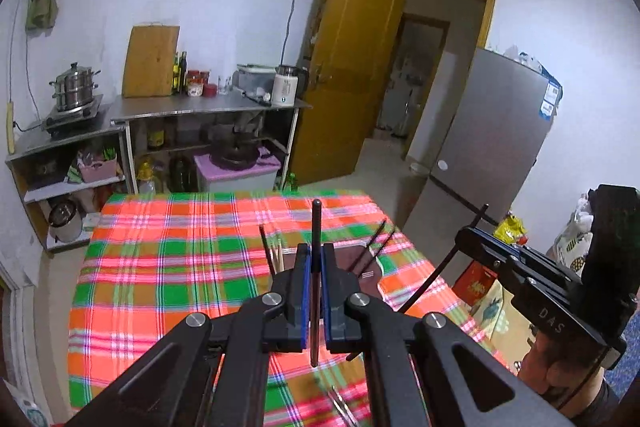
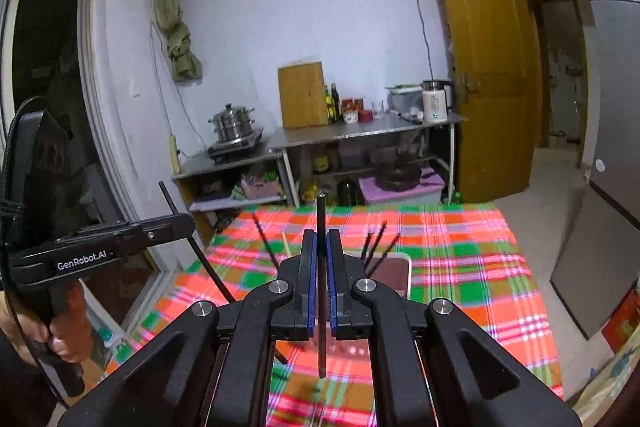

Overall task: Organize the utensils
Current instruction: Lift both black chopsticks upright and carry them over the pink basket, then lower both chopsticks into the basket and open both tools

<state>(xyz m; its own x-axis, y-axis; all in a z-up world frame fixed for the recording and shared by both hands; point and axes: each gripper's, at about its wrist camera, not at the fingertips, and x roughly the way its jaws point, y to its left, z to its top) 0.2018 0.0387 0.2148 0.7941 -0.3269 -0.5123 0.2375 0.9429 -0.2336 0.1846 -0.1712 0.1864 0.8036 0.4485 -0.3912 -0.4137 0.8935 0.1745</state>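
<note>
Chopsticks — one dark stick (image 1: 316, 267) clamped upright in the left fingers (image 1: 316, 259), another (image 2: 321, 275) in the right fingers (image 2: 321, 247) — stand nearly vertical just short of the holder (image 2: 394, 269) on the desk (image 2: 460, 239), both hands about equally near

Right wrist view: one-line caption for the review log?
Right gripper shut on a dark chopstick above the plaid tablecloth.

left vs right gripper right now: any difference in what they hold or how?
Barely any. The left gripper and right gripper are each shut on one dark chopstick. The left chopstick and right chopstick both stand roughly upright between the blue pads. Only difference: seen from the opposite camera, each held stick looks slanted, and in opposite directions. Both hover over the plaid tablecloth, near the holder with more chopsticks.
</note>
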